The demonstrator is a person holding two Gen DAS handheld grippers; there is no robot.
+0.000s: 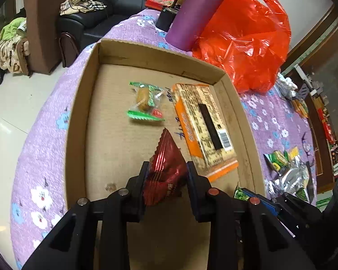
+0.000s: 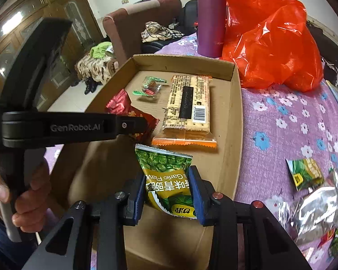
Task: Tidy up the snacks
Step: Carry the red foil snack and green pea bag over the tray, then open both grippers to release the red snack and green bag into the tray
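- Two snacks are gripped over the cardboard box (image 1: pixel 83 103): the left claw (image 1: pixel 166 171) is clamped on a dark red wrapper (image 1: pixel 166 168), and the right claw (image 2: pixel 167 180) is clamped on a green pea packet (image 2: pixel 166 171).
- Both held packets hang above the near part of the box floor; whether either touches the cardboard cannot be told.
- On the box floor further in lie a small candy in a clear wrapper with green ends (image 1: pixel 146 101) and, just beside it, a long cracker pack with orange edges (image 1: pixel 202 123), label side up.
- In the right wrist view a person's hand (image 2: pixel 22 198) wraps the handle of the left tool at the lower left.
- The box rests on a table covered by a purple cloth with white and blue flowers (image 2: pixel 293 117).
- Right of the box on the cloth lie loose snacks: another green packet (image 2: pixel 306 173) and a crumpled silver foil bag (image 2: pixel 320 207).
- Behind the box stands a tall purple flask (image 2: pixel 210 18), upright, with a rumpled red plastic bag (image 2: pixel 270 40) just beside it.
- Beyond the table are a brown armchair (image 2: pixel 133 27), a black leather sofa (image 1: pixel 101 15) with a plaid cloth thrown on it, a pale tiled floor (image 1: pixel 15 117), and dark wooden cabinet doors (image 2: pixel 56 11) along the wall.
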